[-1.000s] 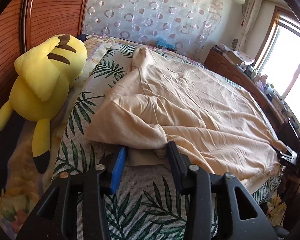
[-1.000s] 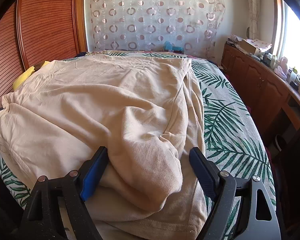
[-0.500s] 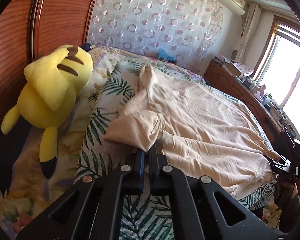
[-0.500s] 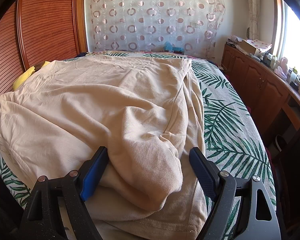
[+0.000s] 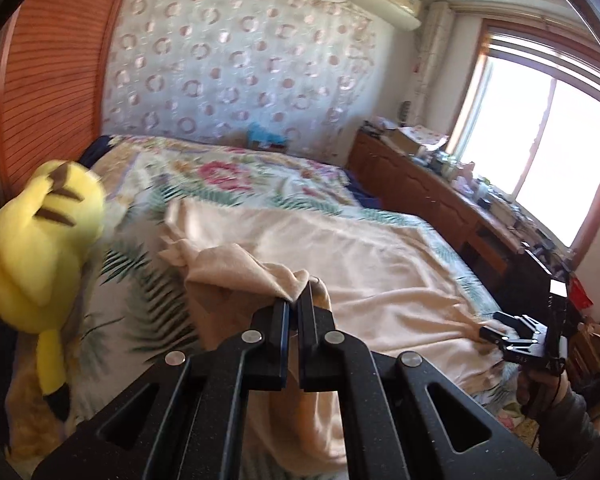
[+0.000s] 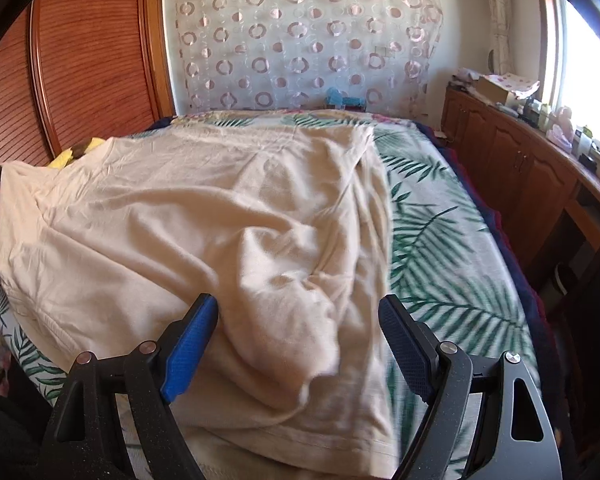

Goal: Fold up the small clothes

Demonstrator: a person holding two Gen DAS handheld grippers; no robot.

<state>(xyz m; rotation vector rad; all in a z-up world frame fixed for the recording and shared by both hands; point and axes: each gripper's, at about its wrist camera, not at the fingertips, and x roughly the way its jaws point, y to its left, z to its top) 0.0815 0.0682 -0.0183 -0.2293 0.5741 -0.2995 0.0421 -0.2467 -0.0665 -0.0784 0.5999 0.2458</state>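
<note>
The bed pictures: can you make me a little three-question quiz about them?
1. True or false: the left gripper is pinching the beige shirt.
2. What is the right gripper doing? A) squeezing the shirt B) open, with a bunched sleeve between its fingers C) holding the toy
3. What colour is the plush toy lying on the bed?

Key: 1 true. 2 B. 3 yellow.
</note>
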